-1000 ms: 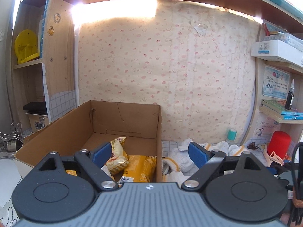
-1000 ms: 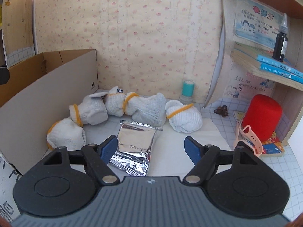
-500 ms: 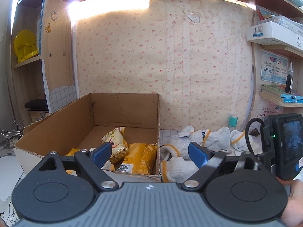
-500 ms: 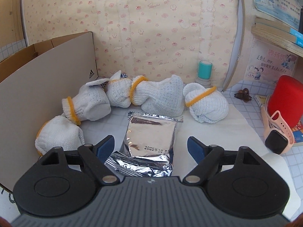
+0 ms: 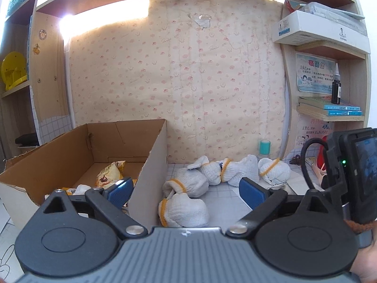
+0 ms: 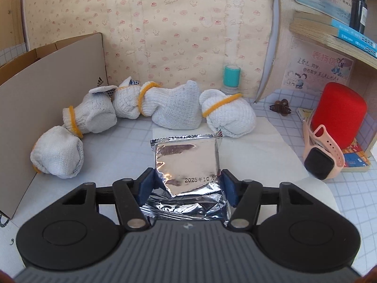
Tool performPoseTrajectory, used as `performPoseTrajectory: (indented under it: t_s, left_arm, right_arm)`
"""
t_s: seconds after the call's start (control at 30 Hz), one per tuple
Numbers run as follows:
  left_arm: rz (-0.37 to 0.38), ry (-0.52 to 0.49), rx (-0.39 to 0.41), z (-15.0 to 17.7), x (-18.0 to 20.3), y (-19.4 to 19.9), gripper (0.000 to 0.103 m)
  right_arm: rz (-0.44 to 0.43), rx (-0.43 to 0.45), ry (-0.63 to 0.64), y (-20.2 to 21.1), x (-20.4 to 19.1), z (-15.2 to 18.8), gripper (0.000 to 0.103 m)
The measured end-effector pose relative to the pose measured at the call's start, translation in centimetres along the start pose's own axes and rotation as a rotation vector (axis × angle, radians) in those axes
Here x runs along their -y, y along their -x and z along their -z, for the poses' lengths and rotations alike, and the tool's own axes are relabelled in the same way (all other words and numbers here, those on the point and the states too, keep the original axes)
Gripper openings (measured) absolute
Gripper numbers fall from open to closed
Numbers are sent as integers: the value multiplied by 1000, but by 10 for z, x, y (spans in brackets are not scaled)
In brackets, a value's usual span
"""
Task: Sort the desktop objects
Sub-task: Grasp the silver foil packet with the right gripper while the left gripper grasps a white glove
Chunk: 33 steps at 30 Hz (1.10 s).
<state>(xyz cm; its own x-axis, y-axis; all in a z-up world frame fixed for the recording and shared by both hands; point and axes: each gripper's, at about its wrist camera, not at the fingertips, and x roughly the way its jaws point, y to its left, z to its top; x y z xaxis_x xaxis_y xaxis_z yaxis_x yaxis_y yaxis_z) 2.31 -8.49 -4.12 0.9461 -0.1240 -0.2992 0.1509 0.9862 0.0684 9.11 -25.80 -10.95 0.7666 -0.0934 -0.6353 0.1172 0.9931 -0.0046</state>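
A silver foil packet (image 6: 186, 165) lies on the white desk in the right wrist view. My right gripper (image 6: 187, 185) has closed on its near end, and the blue pads (image 6: 146, 184) press its crumpled sides. Several white rolled gloves with yellow cuffs (image 6: 174, 108) lie in a row behind it. My left gripper (image 5: 186, 192) is open and empty, held above the right wall of a cardboard box (image 5: 150, 160) that holds yellow snack bags (image 5: 109, 172). The gloves also show in the left wrist view (image 5: 183, 210).
A red cylinder (image 6: 337, 115) and a pink smartwatch (image 6: 320, 153) stand at the right under a book shelf. A teal-capped bottle (image 6: 232, 77) and a brown hair clip (image 6: 280, 107) sit near the back wall. The box wall (image 6: 47, 94) bounds the left side.
My right gripper moved forward over the foil packet and closed its fingers on it. My left gripper drifted right and back; the right gripper's body now shows at its right edge.
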Motion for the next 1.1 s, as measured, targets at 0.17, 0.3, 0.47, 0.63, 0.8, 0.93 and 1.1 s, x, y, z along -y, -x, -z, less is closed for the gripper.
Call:
performPoseTrajectory:
  t_s: [0.17,0.3,0.47,0.63,0.8,0.93,1.1]
  left_arm:
    - [-128,-9,69,1,9,9,92]
    - [-170,-55,151,-4,18,20,92]
    - [-54,-42,90,0,37,9,93]
    - [-81,15,-41,11,45,-29,93]
    - [-194,61,-95,18,40,-55,98]
    - [-263,75,-138,17,39,-69,103]
    - [-282,114,-218,23,44,-72,90]
  right_arm:
    - [32,10,-7,13,24,7,60]
    - [22,14,-25,18,38,13,60]
    - [14,21,-31,19,44,17,60]
    - [12,24,-38,25,51,20,60]
    - [14,26,-48,28,59,23,60]
    - [9,31,-52,30,63,25,60]
    - [1,34,-55,30,64,25,60]
